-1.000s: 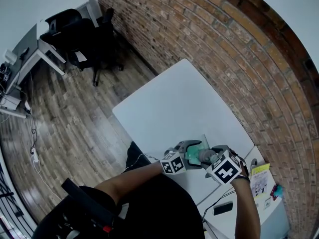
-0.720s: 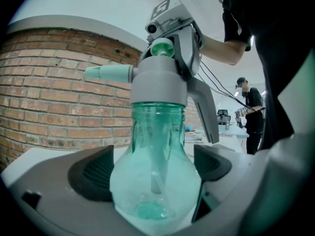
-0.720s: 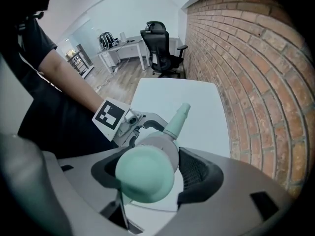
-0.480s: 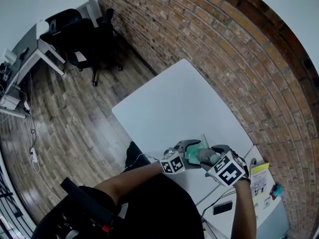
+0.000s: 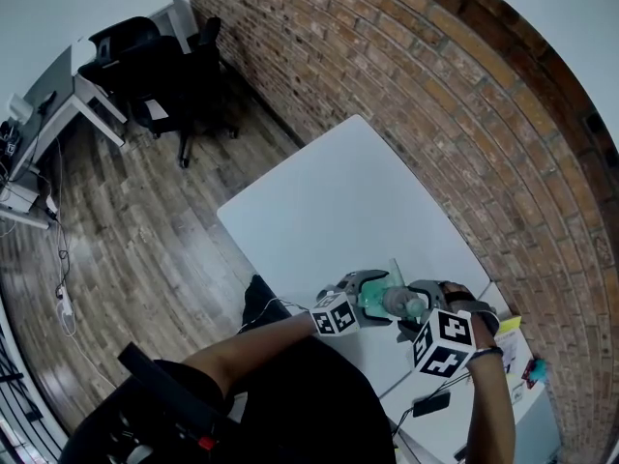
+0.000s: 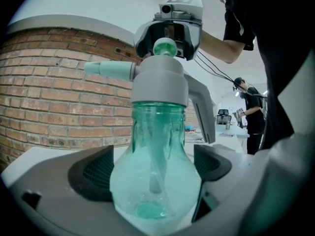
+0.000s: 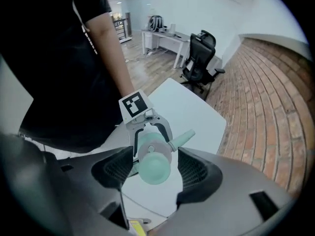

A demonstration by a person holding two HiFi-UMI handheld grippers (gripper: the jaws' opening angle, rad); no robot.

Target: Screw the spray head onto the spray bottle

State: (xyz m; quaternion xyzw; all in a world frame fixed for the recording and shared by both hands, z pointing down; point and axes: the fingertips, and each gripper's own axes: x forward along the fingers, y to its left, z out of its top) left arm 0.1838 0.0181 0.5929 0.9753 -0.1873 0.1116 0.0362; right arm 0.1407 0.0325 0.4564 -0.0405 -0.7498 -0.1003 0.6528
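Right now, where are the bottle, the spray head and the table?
bottle (image 6: 155, 181), left gripper view, on its clear green belly
spray head (image 6: 158, 85), left gripper view, on its grey collar
table (image 5: 338, 201), head view, on its bare white top

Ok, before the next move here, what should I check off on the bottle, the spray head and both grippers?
1. Jaws of the left gripper closed on the spray bottle: ok.
2. That spray bottle stands upright: ok.
3. The spray head sits on its neck: ok.
4. That spray head is screwed fully tight: cannot tell.
5. Jaws of the right gripper open, pads off the spray head: ok.
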